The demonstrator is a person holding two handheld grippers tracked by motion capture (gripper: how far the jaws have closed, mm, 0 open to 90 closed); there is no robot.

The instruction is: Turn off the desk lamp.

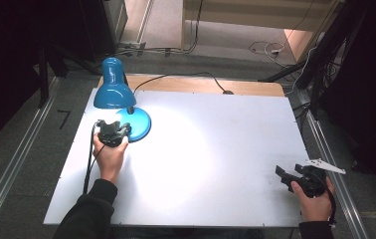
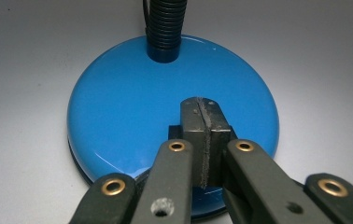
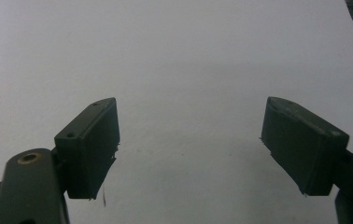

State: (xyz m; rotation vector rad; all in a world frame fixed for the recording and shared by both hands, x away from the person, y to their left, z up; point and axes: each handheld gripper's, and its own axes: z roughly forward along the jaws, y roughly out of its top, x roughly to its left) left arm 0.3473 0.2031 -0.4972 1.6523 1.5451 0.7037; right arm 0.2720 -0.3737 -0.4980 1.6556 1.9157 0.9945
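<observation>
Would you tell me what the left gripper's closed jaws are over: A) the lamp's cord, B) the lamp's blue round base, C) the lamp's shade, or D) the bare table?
B: in the left gripper view the left gripper, jaws pressed together, sits over the glossy blue lamp base, just in front of the black flexible neck.

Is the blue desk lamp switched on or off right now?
On. The blue desk lamp throws a bright pool of light on the white table under its shade, while the room around is dim.
</observation>
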